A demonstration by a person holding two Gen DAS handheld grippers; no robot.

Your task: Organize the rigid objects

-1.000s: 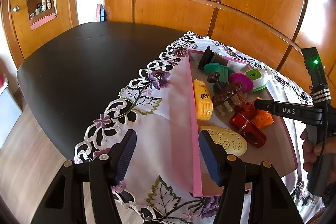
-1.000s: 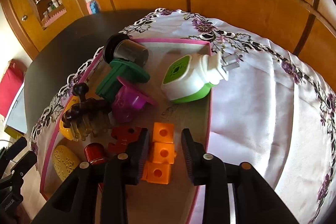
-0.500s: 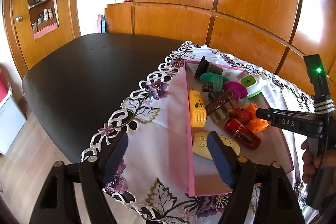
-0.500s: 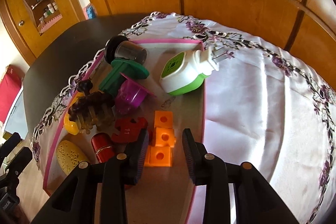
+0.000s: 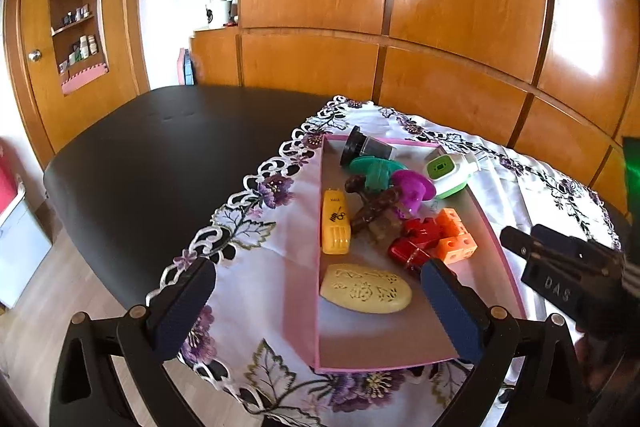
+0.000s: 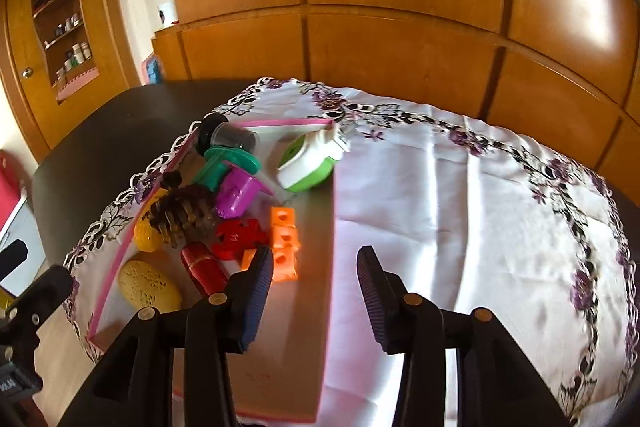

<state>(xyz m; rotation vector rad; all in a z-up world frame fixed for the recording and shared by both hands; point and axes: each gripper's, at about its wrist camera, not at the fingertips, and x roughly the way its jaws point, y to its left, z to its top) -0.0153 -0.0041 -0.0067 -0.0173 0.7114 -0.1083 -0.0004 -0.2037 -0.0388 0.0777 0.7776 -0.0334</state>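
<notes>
A pink-rimmed tray [image 5: 400, 343] [image 6: 280, 367] lies on the flowered tablecloth and holds several rigid objects: orange cube blocks [image 5: 454, 235] [image 6: 284, 239], a red puzzle piece [image 6: 236, 233], a red cylinder [image 6: 202, 267], a yellow oval [image 5: 366, 289] [image 6: 150, 287], a yellow bar [image 5: 335, 223], a brown comb [image 5: 376, 211], purple [image 6: 236, 193] and green cups [image 6: 222, 165], and a white-green plug [image 5: 448, 171] [image 6: 310, 163]. My left gripper [image 5: 316, 307] is open and empty above the tray's near edge. My right gripper [image 6: 316, 291] is open and empty, raised above the tray's right rim.
The black table [image 5: 160, 155] extends left of the cloth [image 6: 460, 207]. Wooden wall panels [image 5: 440, 7] stand behind. A shelf niche [image 5: 78, 23] with small bottles is at the far left. The floor shows at the lower left.
Both grippers have pulled back and up from the tray. The right gripper's jaws have opened wider, leaving the orange blocks lying in the tray. The left gripper's jaws have also spread wider.
</notes>
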